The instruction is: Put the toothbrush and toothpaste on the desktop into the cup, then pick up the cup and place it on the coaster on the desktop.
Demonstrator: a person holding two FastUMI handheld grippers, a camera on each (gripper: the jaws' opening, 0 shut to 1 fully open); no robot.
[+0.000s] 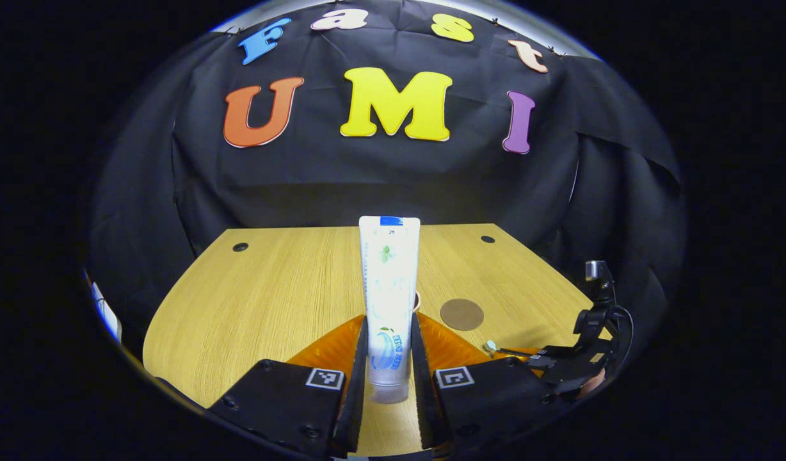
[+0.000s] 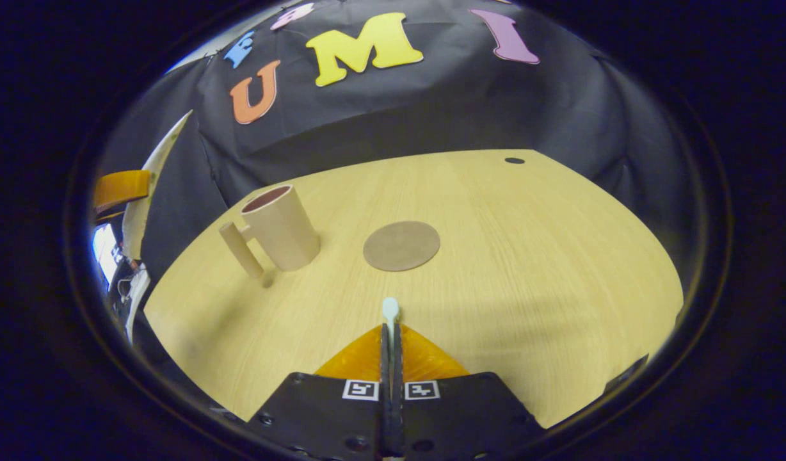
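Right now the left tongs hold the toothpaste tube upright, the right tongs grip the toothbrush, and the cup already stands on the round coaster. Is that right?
Not quite. In the right gripper view the cup stands on the bare desktop beside the coaster, not on it. The rest holds: the left tongs hold the toothpaste tube upright, and the right tongs grip the toothbrush.

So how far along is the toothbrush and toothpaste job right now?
Both pickups look done: the left gripper is shut on the toothpaste, held upright, and the right gripper is shut on the toothbrush. The cup holds neither yet and stands beside the bare coaster. Left: both drops, then moving the cup.
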